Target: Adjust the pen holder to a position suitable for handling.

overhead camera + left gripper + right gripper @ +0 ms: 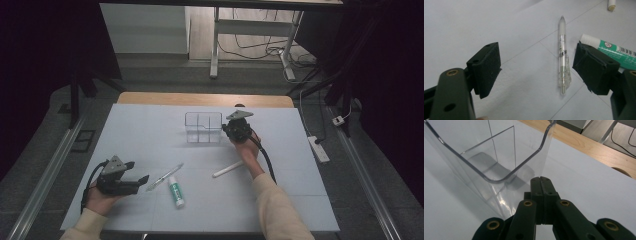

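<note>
Black foam pads point(486, 67) of the left tool point(541, 68) stand spread around a clear plastic pen point(562, 58) lying lengthwise between them on the bench point(150, 130). Farther off, the right tool point(541, 185), pressed together, sits against a transparent divided organiser point(499, 157).

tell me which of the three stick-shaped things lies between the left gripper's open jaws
The clear pen; the green-labelled glue stick lies beyond one jaw, the white stick farther off.

Lab recording setup: dark curtains, white-covered table point(280, 200), floor cables point(260, 50), power strip point(318, 148).
</note>
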Tool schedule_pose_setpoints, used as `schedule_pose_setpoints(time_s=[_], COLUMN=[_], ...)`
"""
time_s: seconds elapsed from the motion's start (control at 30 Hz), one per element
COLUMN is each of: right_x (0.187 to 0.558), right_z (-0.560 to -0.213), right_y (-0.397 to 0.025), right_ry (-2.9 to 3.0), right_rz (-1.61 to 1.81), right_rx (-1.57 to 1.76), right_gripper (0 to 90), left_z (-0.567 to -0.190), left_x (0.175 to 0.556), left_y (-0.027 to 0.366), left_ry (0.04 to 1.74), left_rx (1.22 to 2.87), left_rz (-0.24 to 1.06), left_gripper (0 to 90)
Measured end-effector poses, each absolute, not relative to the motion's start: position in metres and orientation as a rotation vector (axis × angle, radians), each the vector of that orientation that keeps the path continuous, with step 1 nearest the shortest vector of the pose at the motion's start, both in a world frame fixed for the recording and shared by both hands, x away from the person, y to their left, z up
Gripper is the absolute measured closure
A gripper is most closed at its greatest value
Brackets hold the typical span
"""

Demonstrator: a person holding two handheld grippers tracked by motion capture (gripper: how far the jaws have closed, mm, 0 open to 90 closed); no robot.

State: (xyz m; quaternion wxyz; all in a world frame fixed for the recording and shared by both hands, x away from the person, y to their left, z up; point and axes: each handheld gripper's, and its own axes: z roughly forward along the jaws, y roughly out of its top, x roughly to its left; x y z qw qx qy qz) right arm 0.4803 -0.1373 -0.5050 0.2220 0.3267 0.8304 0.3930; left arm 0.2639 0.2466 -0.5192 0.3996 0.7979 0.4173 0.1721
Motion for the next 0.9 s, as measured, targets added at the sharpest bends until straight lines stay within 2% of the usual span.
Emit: schedule_pose_setpoints(time_s=[0.57,0.9], right_x=[0.472,0.452], right_z=[-0.501,-0.489], right_y=[-0.135,-0.164], right_ry=[2.314,2.293], right_rz=[1.085,1.129], right_rx=[0.864,0.845], right_gripper=[88.6,88.6], left_z=[-0.519,-0.52], left_x=[0.264,0.265], left_y=[0.247,0.247], left_ry=[1.06,1.061], left_rx=[2.015,2.02], left_rz=[0.438,0.437], left_gripper=[22.5,22.5])
